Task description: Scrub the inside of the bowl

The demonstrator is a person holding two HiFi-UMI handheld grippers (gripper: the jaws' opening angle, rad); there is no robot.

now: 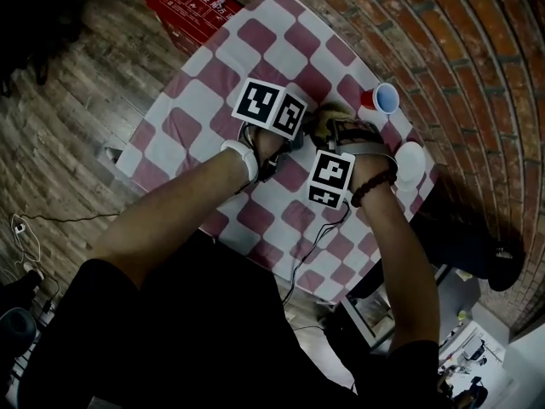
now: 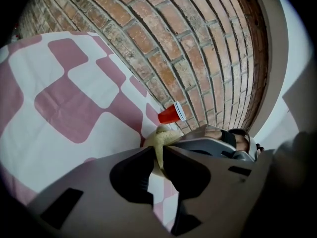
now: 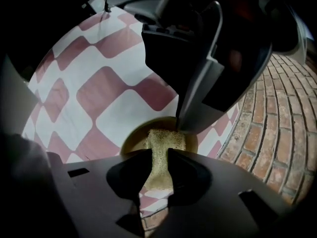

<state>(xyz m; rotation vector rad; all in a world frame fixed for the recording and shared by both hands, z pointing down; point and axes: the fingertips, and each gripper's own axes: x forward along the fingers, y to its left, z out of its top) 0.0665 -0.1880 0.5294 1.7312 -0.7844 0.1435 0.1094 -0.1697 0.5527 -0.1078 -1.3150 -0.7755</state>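
- R gripper [image 3: 159, 153]: jaws clamped on a yellowish scrub sponge [image 3: 161, 137], whose far end sits down inside the bowl [image 3: 131, 137].
- Bowl: small, olive-tan, on the checked tablecloth [image 3: 114, 103], far-right part of the table, betw. both grippers.
- L gripper [image 2: 157, 151]: jaws pinched on the bowl's rim, steadying it.
- Red cup [image 1: 381, 99] stands just beyond, near the brick wall [image 2: 163, 38].
- Risks: hard scrubbing could lever the bowl out of the L pinch or tip it. The narrow hold on the sponge may slip. A wide stroke could knock the cup.
- Hard to see: grippers cover most of the bowl in head view. Its inside is dark, so dirt can't be judged. White round item [image 1: 410, 162] at right edge is unidentified.
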